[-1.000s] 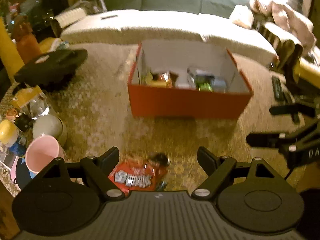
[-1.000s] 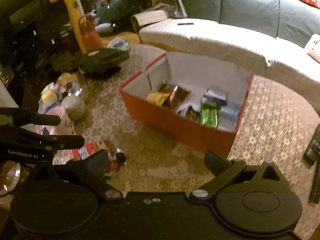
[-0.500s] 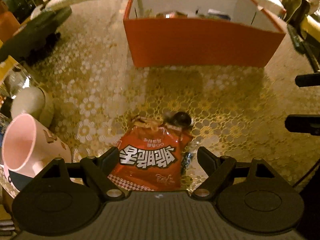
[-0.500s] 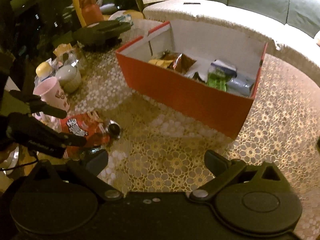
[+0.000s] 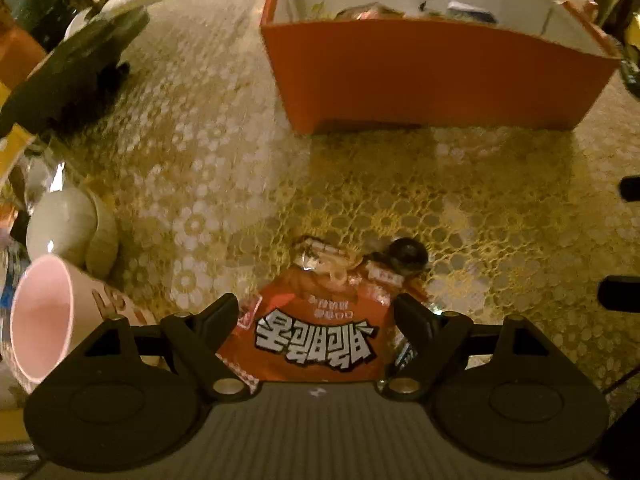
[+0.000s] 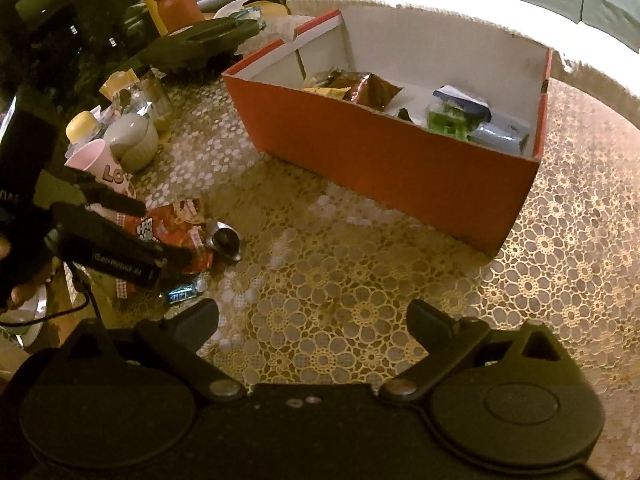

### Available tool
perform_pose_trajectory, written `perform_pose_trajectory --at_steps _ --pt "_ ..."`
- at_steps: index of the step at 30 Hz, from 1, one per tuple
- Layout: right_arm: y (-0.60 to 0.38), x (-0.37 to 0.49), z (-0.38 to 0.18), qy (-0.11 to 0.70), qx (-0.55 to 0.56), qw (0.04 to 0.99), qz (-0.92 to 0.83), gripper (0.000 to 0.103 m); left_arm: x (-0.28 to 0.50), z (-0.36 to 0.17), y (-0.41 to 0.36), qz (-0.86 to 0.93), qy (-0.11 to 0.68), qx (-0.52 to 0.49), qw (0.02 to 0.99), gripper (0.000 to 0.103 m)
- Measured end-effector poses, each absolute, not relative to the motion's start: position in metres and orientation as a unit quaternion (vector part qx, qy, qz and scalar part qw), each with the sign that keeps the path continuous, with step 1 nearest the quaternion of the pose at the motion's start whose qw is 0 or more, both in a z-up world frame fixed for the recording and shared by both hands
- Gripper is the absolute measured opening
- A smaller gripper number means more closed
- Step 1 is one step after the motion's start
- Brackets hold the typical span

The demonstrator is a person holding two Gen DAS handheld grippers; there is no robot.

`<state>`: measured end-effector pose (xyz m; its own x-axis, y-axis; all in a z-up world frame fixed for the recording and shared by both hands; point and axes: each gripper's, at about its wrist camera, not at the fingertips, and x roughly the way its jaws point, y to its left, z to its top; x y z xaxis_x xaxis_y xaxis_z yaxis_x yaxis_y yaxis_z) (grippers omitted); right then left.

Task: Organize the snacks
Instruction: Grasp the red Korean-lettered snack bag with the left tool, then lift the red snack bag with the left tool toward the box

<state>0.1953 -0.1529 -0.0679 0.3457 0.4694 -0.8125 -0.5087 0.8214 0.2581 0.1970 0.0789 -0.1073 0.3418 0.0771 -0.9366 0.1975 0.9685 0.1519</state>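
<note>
A red snack bag with white lettering lies flat on the lace tablecloth, right between the wide-apart fingers of my left gripper, which stands open just over it without pressing it. From the right wrist view the same bag shows at the left, partly hidden by the left gripper. A small dark round packet lies just past the bag. The red box with a white inside holds several snacks at the far side. My right gripper is open over bare cloth.
A pink cup and a pale lidded bowl crowd the left edge beside the bag. A black device sits at the far left. A pale cushioned bench and a green sofa lie behind the box.
Both grippers have sunk toward the table. My left gripper tipped down and closed in on the red bag, which now lies between its fingers; the box slid to the top of its view.
</note>
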Motion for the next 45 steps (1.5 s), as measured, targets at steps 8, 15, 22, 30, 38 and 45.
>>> perform_pose_trajectory --at_steps 8,15,22,30,38,45 --pt "-0.152 0.196 -0.073 0.497 -0.011 0.813 0.303 0.101 0.207 -0.125 0.075 -0.074 0.602 0.186 0.773 0.086" --pt "-0.142 0.193 -0.079 0.503 -0.026 0.804 0.316 0.099 0.213 -0.132 0.087 -0.075 0.610 0.134 0.777 0.086" --pt "-0.128 0.196 -0.084 0.503 -0.044 0.801 0.323 0.094 0.204 -0.129 0.091 -0.065 0.597 0.090 0.795 0.075" --pt "-0.113 0.207 -0.087 0.495 -0.061 0.799 0.335 0.087 0.195 -0.112 0.105 -0.050 0.571 0.014 0.820 0.074" --pt "-0.088 0.220 -0.094 0.488 -0.090 0.794 0.350 0.077 0.182 -0.079 0.130 -0.036 0.526 -0.073 0.847 0.074" --pt "-0.057 0.222 -0.101 0.482 -0.114 0.785 0.373 0.068 0.177 -0.065 0.144 -0.031 0.499 -0.100 0.860 0.074"
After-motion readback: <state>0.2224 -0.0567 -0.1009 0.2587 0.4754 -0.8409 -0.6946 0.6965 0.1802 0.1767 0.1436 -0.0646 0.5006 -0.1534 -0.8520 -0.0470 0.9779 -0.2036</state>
